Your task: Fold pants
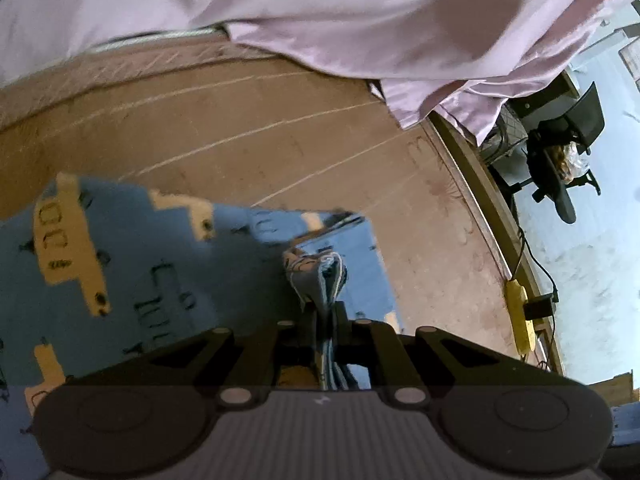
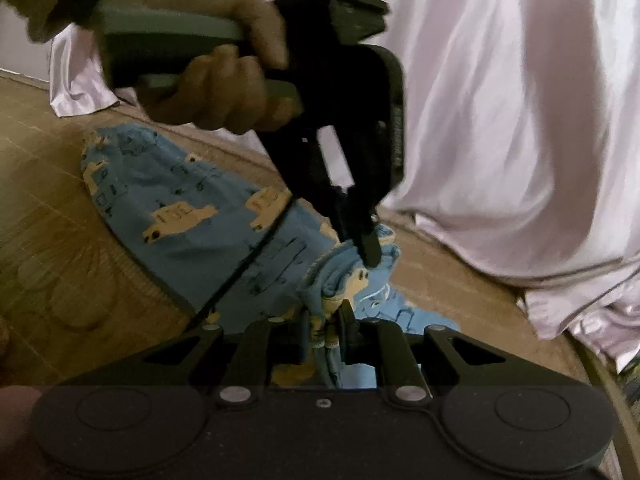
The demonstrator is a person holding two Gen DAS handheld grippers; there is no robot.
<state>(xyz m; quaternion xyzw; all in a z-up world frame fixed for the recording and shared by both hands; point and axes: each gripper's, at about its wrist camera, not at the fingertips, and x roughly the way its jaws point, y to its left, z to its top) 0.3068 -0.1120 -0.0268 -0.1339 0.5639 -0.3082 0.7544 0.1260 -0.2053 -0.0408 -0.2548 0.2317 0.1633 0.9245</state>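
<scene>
Between your right gripper's (image 2: 325, 322) closed-up fingers sits a bunched edge of the blue pants (image 2: 192, 216), clamped tight. Just beyond it, your left gripper (image 2: 362, 254) pinches the same bunch from above, fingers pressed together on cloth – your hand (image 2: 224, 84) wraps its handle. Left wrist view agrees: left gripper (image 1: 326, 312) squeezed on a stacked, layered hem.

Both grips sit almost touching, so spread them apart along the edge before you carry it over – keep the cloth taut, layers aligned, and lay it down flat, don't drop it. Judgement: mid-fold, one end lifted.

Pants lie on the wooden table (image 2: 48, 200); long axis runs from the gripped end near you away toward the far left in the right wrist view, far end resting flat. Which end is the waistband – can't tell. Farther back, pale pink fabric (image 2: 500, 120) hangs along the table's far edge.
</scene>
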